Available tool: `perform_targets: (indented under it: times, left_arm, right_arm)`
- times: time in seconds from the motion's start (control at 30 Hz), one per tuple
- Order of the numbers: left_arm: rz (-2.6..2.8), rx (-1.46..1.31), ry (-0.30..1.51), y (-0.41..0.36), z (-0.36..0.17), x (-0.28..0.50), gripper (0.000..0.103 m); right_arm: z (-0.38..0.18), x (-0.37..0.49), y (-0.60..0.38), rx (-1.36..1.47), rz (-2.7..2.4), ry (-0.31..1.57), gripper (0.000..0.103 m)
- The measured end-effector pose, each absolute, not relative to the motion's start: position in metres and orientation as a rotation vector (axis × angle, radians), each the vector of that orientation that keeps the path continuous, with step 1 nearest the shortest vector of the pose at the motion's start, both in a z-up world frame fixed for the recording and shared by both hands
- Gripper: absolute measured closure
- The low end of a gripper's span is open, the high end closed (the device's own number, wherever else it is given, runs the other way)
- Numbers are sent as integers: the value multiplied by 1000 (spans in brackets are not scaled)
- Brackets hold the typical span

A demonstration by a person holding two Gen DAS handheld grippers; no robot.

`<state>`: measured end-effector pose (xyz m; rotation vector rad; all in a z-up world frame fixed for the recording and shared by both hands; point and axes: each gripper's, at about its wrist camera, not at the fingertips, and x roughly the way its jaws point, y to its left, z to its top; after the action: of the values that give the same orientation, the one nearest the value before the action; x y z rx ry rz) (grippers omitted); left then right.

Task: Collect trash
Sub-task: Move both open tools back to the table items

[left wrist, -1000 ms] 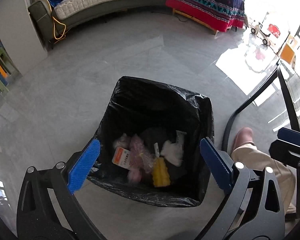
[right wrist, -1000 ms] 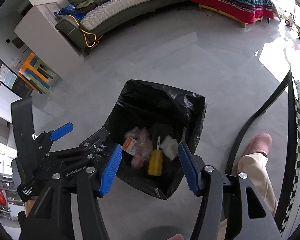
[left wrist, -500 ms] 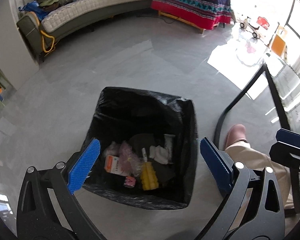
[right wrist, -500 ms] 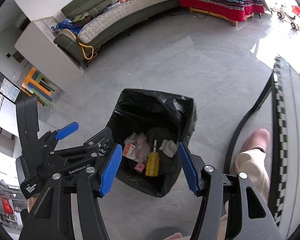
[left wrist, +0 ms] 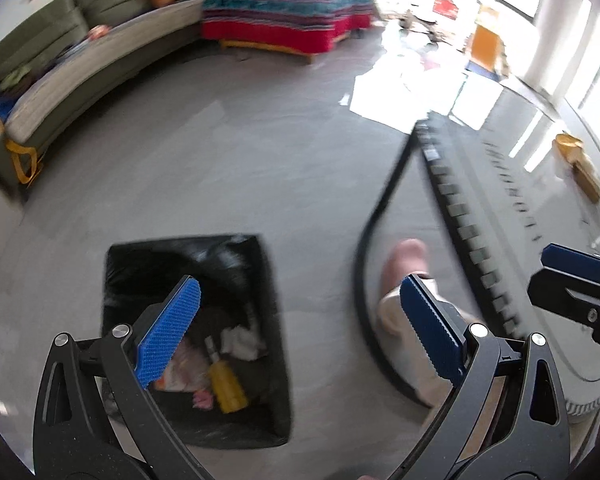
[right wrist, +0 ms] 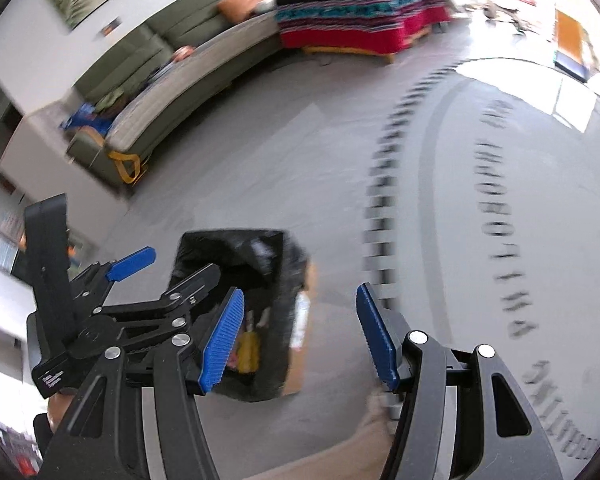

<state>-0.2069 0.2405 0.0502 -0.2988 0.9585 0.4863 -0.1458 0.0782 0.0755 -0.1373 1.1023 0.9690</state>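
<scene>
A bin lined with a black bag [left wrist: 260, 344] stands on the grey floor, low and left in the left wrist view, and it also shows in the right wrist view [right wrist: 284, 336]. Inside lie a yellow bottle [left wrist: 226, 386], white tissue [left wrist: 240, 340] and pink wrappers [left wrist: 202, 398]. My left gripper [left wrist: 296, 334] is open and empty, above and right of the bin. My right gripper [right wrist: 300, 336] is open and empty, with the bin behind its left finger [right wrist: 220, 340]. The left gripper [right wrist: 116, 304] also shows in the right wrist view.
A round glass table with a black checked rim [left wrist: 460, 232] and printed lettering [right wrist: 496, 216] fills the right. My pink slipper and beige trouser leg [left wrist: 408, 264] stand by the table leg [left wrist: 380, 208]. A green sofa [left wrist: 60, 76] and a red patterned bed [left wrist: 284, 20] line the far wall.
Both grippers have risen and swung right, away from the bin. The bin has slid down and left in both views, and the table top has come into view. Both stay open.
</scene>
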Motion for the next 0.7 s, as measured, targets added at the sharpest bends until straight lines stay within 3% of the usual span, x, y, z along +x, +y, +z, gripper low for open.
perform_targets:
  times: [0.7]
  left_arm:
    - [36,-14,974,39,75,3,6]
  right_arm:
    - [79,8,-179,80,455,1043,43]
